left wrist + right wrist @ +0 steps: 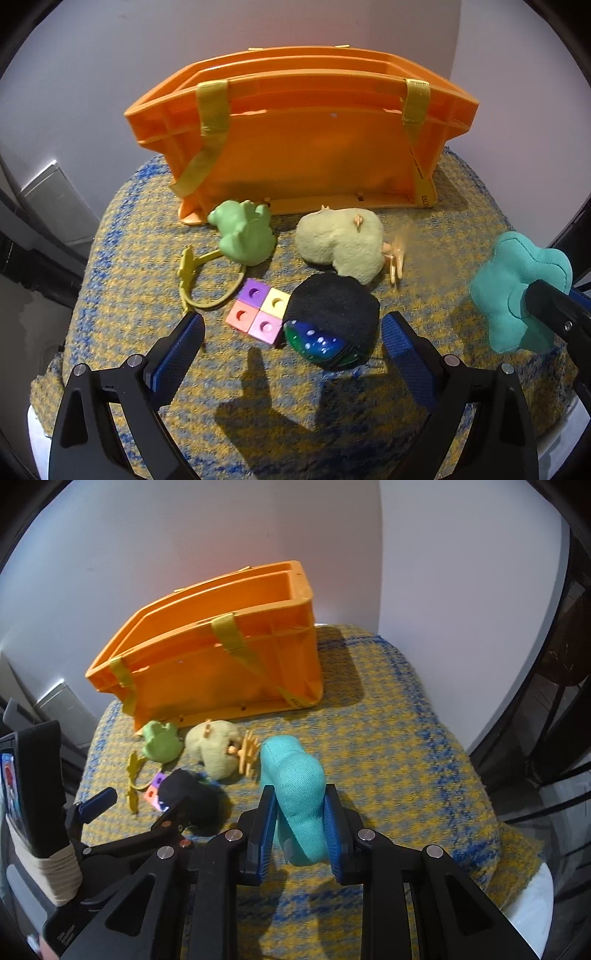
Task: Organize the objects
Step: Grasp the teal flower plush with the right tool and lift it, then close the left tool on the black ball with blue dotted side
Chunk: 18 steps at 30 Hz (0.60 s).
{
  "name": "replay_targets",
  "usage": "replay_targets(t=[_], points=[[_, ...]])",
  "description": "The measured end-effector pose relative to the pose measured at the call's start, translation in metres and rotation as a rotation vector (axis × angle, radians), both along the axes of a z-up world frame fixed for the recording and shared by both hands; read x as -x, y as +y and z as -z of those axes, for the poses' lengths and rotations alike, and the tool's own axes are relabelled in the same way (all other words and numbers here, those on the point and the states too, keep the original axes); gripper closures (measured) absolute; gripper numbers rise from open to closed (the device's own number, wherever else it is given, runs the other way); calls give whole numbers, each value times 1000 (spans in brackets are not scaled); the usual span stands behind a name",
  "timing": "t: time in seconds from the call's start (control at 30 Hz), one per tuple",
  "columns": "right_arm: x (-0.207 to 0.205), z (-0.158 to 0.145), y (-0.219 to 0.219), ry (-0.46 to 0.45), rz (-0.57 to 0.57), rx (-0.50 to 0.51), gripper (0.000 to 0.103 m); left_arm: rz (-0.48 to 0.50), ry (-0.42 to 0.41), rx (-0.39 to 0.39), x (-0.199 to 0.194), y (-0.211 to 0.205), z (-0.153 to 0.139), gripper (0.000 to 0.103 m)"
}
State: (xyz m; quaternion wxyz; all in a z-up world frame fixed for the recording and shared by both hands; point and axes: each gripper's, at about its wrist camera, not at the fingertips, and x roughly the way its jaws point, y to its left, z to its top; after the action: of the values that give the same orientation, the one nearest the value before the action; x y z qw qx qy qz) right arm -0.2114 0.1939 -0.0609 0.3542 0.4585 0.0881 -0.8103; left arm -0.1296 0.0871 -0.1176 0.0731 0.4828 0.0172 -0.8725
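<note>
An orange crate [303,155] with yellow straps stands at the back of a woven yellow-and-blue cloth; it also shows in the right wrist view [221,672]. In front of it lie a green frog toy [243,232], a pale plush toy [343,240], a yellow ring [207,280], a block of four coloured cubes [258,310] and a black-and-blue ball [332,321]. My left gripper [291,332] is open, its jaws either side of the cubes and ball. My right gripper [299,812] is shut on a teal plush toy [295,786], which also shows in the left wrist view [517,288].
A white wall rises behind the crate. The cloth [406,757] drops off at its rounded edges. A small orange comb-like toy [247,757] lies beside the pale plush. Dark furniture [565,701] stands at the right.
</note>
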Motion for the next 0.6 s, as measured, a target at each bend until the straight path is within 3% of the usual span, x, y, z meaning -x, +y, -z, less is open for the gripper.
replay_targets(t=[0.27,0.3,0.43,0.6], points=[[8,13,-3,-4,5,-32,78,32,-2,-25,10,7,16,9],[8,14,-3,-5,4,-36,78,39,-6,-32,11,7,19,11],[10,19,-5,-12,5,-48,78,57,-38,-64,15,8,28,37],[10,21,-7,-14,3,-55,78,56,-33,-76,13,5,29,41]])
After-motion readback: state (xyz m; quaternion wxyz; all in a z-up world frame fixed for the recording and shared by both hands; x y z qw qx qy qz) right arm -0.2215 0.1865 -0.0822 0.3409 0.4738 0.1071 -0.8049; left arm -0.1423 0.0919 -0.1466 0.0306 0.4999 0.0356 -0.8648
